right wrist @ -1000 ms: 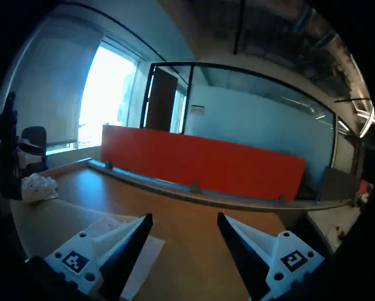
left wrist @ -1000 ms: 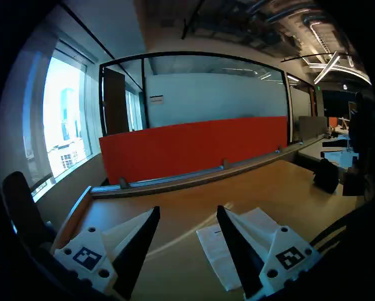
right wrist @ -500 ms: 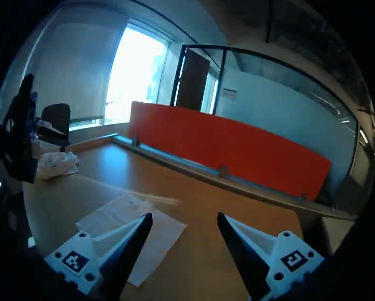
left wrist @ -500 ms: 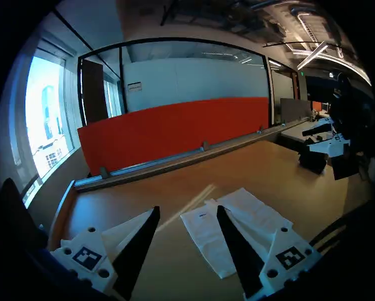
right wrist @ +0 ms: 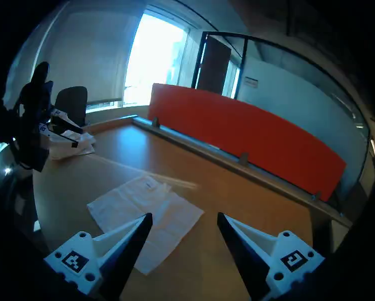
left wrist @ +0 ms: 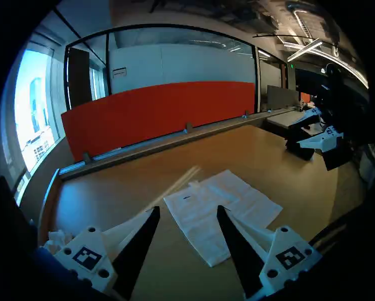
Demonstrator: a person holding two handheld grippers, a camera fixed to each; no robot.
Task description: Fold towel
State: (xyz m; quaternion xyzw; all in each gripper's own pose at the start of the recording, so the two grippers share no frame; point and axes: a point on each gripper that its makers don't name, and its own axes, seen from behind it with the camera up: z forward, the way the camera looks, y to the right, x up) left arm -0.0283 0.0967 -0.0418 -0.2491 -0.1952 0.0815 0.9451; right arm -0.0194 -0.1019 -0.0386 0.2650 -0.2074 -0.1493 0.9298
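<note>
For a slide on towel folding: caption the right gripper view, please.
Open right gripper facing a white towel spread flat on a wooden table, orange divider behind.

Left gripper view: the towel [left wrist: 222, 215] has its near edge behind a finger of the left hand-held gripper [left wrist: 188, 207]. A crumpled white cloth [left wrist: 54, 237] is mostly covered by the other finger. The right hand-held gripper [left wrist: 320, 143] is far off, dark and hard to make out. The person [left wrist: 345, 108] holding it is a silhouette cut by the edge. The wall sign [left wrist: 119, 72] is too small to read.

Right gripper view: a finger covers the towel's near corner, and the counter's [left wrist: 267, 160] near edge is cut off.
</note>
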